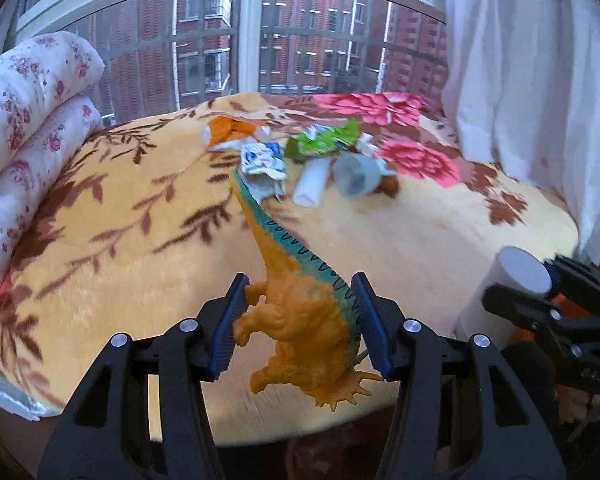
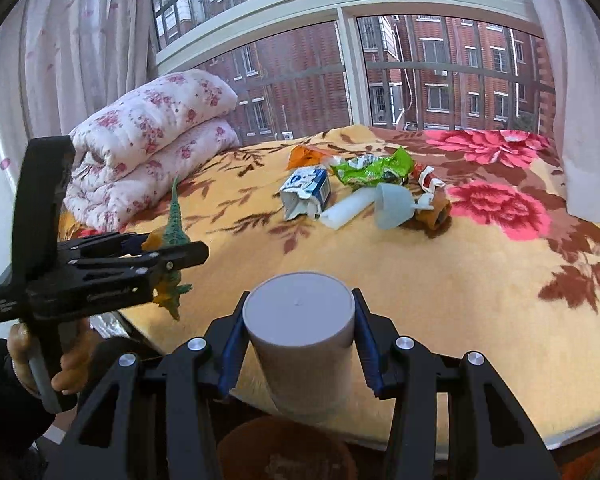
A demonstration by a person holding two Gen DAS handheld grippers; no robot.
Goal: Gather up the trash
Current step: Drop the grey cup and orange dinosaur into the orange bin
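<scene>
Left hand-held gripper (image 1: 300, 320) clamps an orange toy dinosaur (image 1: 300, 320). Right hand-held gripper (image 2: 299, 344) clasps a white cylinder (image 2: 300, 344). Trash pile (image 2: 360, 192) lies on the bed (image 2: 460, 300) at 12 o'clock.

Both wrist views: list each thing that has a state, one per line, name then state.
left gripper: jaws shut on the toy dinosaur.
toy dinosaur: held clear of the bed, head down, tail pointing up.
right gripper: jaws shut on the white cup.
white cup: held upside down.
milk carton: crushed, lying on the blanket.
green wrapper: crumpled.
grey cup: tipped on its side.
quilt: folded.
</scene>
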